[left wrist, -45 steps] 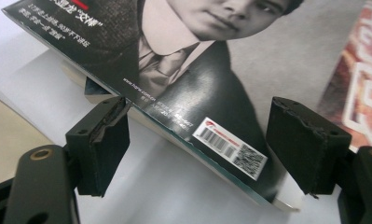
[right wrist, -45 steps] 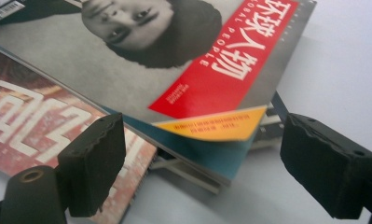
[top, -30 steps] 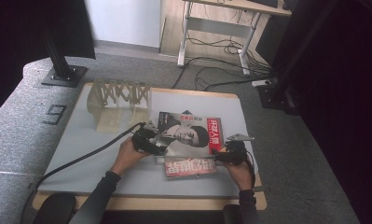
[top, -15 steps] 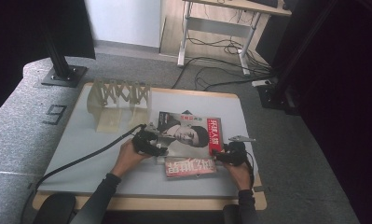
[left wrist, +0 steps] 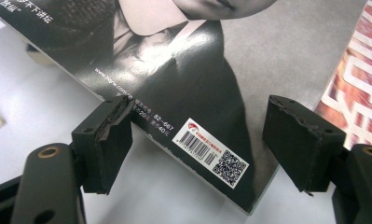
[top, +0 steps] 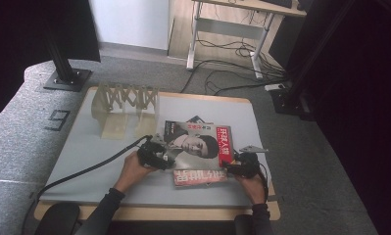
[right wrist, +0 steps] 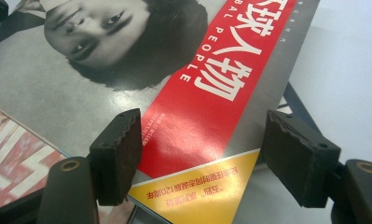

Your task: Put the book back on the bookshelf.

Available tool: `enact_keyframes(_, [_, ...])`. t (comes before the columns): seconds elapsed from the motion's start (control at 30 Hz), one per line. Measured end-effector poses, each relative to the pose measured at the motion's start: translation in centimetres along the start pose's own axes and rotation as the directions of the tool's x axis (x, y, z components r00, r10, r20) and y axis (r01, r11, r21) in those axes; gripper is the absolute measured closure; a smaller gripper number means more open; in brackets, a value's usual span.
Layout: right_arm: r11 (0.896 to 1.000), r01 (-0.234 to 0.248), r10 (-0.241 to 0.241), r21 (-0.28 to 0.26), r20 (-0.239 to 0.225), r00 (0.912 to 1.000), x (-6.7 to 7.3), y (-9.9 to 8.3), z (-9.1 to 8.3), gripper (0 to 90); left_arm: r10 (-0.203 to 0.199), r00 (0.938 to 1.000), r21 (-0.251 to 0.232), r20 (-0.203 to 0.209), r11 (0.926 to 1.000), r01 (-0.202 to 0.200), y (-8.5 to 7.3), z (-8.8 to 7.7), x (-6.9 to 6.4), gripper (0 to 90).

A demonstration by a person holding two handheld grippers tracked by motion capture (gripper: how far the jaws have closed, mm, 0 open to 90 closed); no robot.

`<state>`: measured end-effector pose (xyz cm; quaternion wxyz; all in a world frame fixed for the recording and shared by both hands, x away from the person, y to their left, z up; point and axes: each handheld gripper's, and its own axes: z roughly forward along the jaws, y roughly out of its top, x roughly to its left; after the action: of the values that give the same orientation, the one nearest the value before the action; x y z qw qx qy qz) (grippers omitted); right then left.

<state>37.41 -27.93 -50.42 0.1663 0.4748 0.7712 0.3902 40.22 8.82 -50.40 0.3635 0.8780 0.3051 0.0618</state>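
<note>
Your left gripper [left wrist: 197, 140] stands spread over the top magazine's [left wrist: 211, 74] barcode corner; your right gripper [right wrist: 202, 154], also spread, straddles its red-banner edge.

I count three magazines on my table [top: 85, 161]: the portrait-cover magazine [top: 193, 147] on top, a red-lettered magazine [top: 200, 177] under its near edge, and a dark one [top: 197, 119] peeking out at the far edge (just a corner of it, so I can't tell more). One folding wooden rack [top: 124, 105]. Two grippers, left gripper [top: 159, 156] and right gripper [top: 234, 166].
</note>
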Motion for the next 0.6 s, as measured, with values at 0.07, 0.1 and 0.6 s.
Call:
enact_keyframes(0.07, [1.0, 0.024, -0.024, 0.003, -0.003, 0.9997, 0.3, -0.3, -0.4, 28.3, 0.008, 1.0, 0.006, 0.0, 1.0, -0.008, -0.2, -0.1, -0.4, 23.7])
enact_keyframes(0.1, [1.0, 0.031, -0.031, 0.004, -0.003, 0.9995, 0.3, -0.4, -0.5, 28.2, 0.016, 0.9999, 0.01, -0.003, 0.9998, -0.016, -0.3, -0.2, -0.7, 23.5])
enact_keyframes(0.6, [0.999, 0.053, -0.052, 0.011, -0.013, 0.9985, 0.6, -1.3, -1.3, 11.8, 0.082, 0.9965, -0.006, -0.018, 0.9966, -0.082, 1.4, -0.9, 0.0, 9.4])
